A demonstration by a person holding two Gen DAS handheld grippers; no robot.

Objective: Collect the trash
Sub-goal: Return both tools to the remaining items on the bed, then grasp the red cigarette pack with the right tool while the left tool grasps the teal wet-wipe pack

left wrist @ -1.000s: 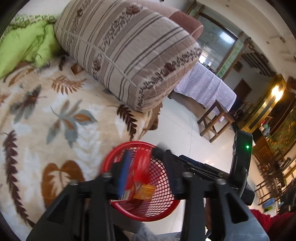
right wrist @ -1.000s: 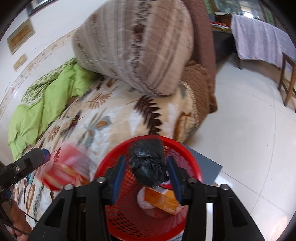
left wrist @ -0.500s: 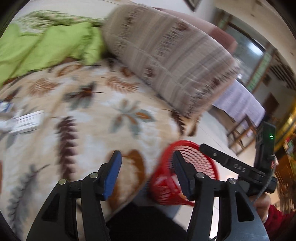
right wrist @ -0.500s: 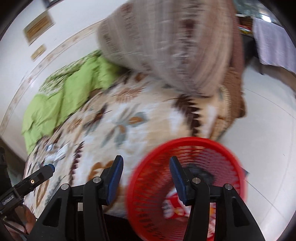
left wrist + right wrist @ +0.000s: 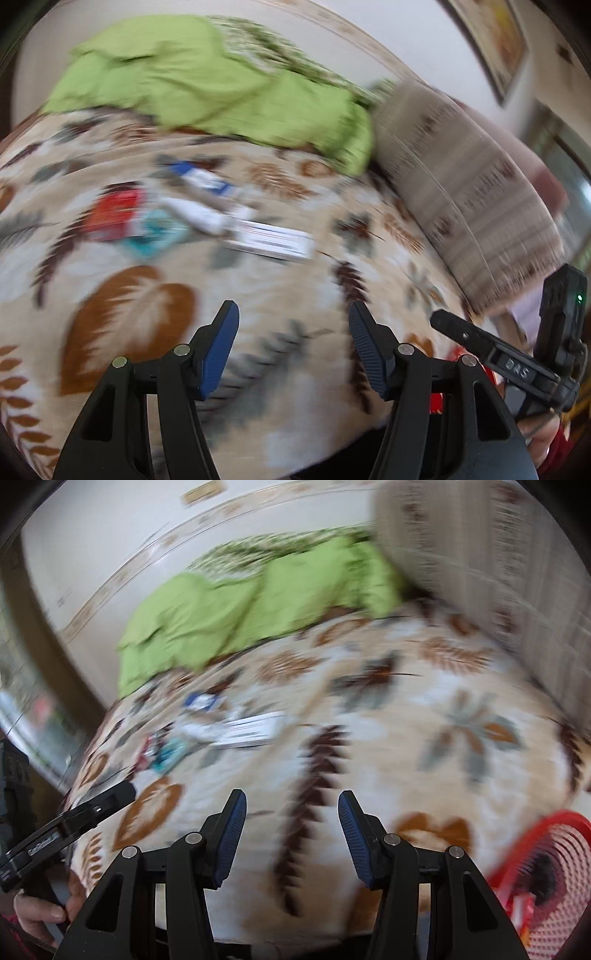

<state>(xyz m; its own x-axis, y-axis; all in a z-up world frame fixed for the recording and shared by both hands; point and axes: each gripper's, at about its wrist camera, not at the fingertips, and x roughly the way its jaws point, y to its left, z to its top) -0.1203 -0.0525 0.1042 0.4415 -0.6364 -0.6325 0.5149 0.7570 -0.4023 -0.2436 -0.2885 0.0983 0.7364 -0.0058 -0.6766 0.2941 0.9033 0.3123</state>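
Here, filling most of both wrist views: a bed under a leaf-patterned blanket (image 5: pixel 155 317), blurred by camera motion, cream with brown, grey and rust leaves. Along the upper part of the left view, a crumpled green quilt (image 5: pixel 207 81); at right, a large striped bolster (image 5: pixel 469 192), leaning over the blanket edge. At the lower right corner of the right view, a red mesh basket (image 5: pixel 554 853), off the bed edge, already holding a dark wad and some red-and-white packaging. Left of centre in the left view, well apart from the basket, a small cluster of trash lying flat on the blanket: a long white box (image 5: pixel 271 242), a white tube or sachet (image 5: pixel 195 216) touching it, a red packet (image 5: pixel 116 214), a teal wrapper (image 5: pixel 159 236) just beside that, and a blue-and-white box (image 5: pixel 201 179) farther up. Probably all light; the boxes likely thin card, easily crushed, best pinched across the short width near the middle; the wrappers soft and slick, likely needing a scoop at a raised edge because of the yielding blanket. At bottom centre, left gripper (image 5: pixel 293 349) with jaws opening, nothing between them. Likewise right gripper (image 5: pixel 291 836), jaws apart and empty, above bare blanket.
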